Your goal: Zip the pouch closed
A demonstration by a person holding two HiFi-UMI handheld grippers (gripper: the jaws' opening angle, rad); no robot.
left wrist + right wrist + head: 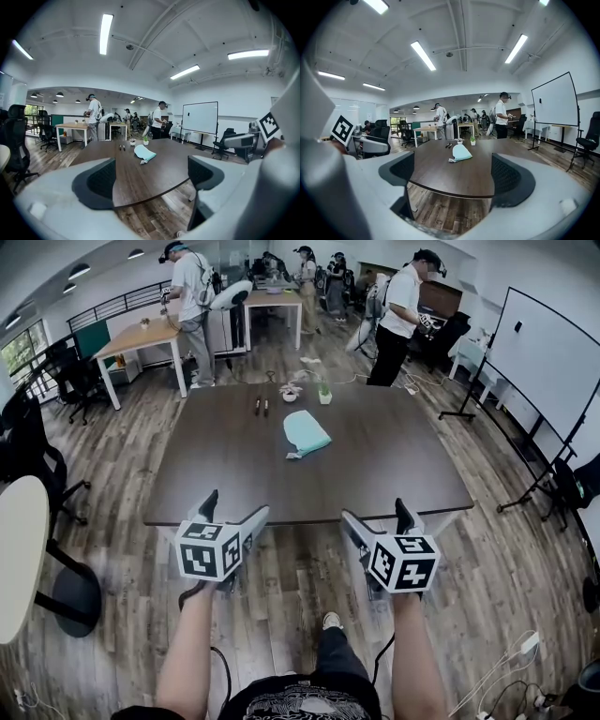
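At the near table edge, just short of the top: left gripper and right gripper, side by side and well apart. Both with jaws spread wide, nothing between the pads, only table and floor showing past them in each gripper view. Touching nothing.

Mid-table, well beyond both grippers: light teal pouch, lying flat on the dark wooden table, with a small pale tab at its near corner. Untouched. Too far off to tell whether the zip is open or part shut. Contents hidden.

Progress, as judged: nothing done yet, approach only. Left to do:
- reach the pouch
- pin the fabric with one gripper
- find the slider with the other
- draw it along the teeth to the end

Just past the pouch: two dark pens, lying parallel. Further on, a small pot with a green plant in it. Beside it, a small pale dish, contents unclear.

Far side of the room: people at other tables, whiteboard at right.
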